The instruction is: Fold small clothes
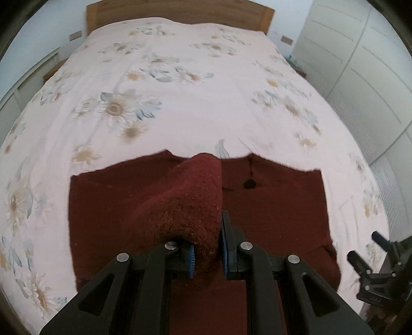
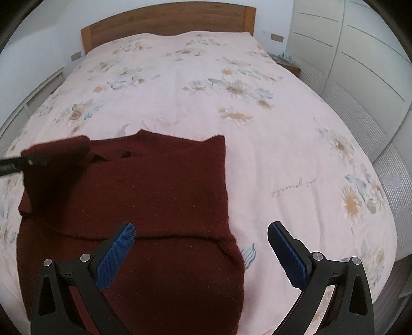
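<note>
A dark red knit sweater [image 1: 270,206] lies flat on the bed, its right side folded inward [image 2: 167,185]. My left gripper [image 1: 208,247] is shut on a sweater sleeve [image 1: 195,195] and holds it lifted over the garment's middle. In the right wrist view the left gripper [image 2: 33,161] shows at the far left with the sleeve [image 2: 59,152] draped from it. My right gripper [image 2: 200,247] is open and empty, low over the sweater's right edge, one blue pad [image 2: 116,255] above the fabric and the other [image 2: 288,257] above the sheet. It also shows in the left wrist view [image 1: 370,260].
The bed has a pale pink floral cover [image 2: 231,108] and a wooden headboard [image 2: 167,23]. White wardrobe doors [image 2: 360,64] stand at the right. A small nightstand [image 2: 291,65] sits at the bed's far right corner.
</note>
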The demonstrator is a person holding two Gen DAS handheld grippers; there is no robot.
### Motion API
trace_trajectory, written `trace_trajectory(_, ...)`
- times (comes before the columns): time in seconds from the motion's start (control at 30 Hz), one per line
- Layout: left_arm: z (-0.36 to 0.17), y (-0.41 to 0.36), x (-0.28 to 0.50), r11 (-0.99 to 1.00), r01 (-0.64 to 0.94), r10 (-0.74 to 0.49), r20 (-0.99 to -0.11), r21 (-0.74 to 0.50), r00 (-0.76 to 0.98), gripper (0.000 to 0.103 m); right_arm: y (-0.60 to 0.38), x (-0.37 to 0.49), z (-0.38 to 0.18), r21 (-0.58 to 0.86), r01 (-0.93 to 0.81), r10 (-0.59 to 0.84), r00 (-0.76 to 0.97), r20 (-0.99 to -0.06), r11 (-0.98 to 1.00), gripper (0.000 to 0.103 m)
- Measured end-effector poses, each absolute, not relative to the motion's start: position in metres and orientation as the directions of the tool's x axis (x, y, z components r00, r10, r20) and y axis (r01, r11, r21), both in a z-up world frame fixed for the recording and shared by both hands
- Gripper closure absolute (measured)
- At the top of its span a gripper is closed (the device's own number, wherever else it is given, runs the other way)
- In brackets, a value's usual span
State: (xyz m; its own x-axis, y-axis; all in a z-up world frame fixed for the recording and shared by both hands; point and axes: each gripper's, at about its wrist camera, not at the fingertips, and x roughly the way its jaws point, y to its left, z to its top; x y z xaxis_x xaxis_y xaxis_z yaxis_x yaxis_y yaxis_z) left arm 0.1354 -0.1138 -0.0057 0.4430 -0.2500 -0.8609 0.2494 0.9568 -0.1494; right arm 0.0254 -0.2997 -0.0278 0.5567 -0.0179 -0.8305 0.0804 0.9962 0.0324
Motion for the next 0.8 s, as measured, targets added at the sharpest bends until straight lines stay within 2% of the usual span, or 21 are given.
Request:
trace_trajectory(0.2,-0.063,-0.128,0.142,0.966,0.257,-0.138,-0.913,-0.038,0.385,0.09,-0.3,0.023,-0.04,0.04,0.075,-0.007,0.536,-0.844,0.996,0.001)
trace_trajectory(0.4,-0.101,-0.131,0.139,0.961,0.277,-0.065,-0.948,0.026,0.312,0.084,-0.298,0.021,-0.049,0.05,0.077,0.003,0.522,-0.853,0.996,0.001)
trace_trajectory(0.57,-0.114,-0.125,0.138,0.965,0.263,-0.073,-0.963,-0.002,0.259,0.062,-0.299,0.02,-0.049,0.051,0.08,0.001,0.52,-0.854,0.995,0.001)
trace_trajectory(0.7,-0.115,-0.116,0.137,0.964,0.264,-0.086,-0.968,-0.021,0.235,0.052,-0.301,0.02,-0.049,0.06,0.089,0.004,0.523,-0.852,0.994,0.001)
trace_trajectory(0.77,-0.113,-0.111,0.135,0.964,0.266,-0.09,-0.969,-0.026,0.231,0.027,-0.3,0.019,-0.05,0.064,0.087,0.009,0.523,-0.852,0.994,0.001)
trace_trajectory(0.8,-0.112,-0.109,0.134,0.963,0.267,-0.09,-0.969,-0.025,0.232,0.021,-0.299,0.019,-0.05,0.064,0.084,0.011,0.523,-0.852,0.994,0.001)
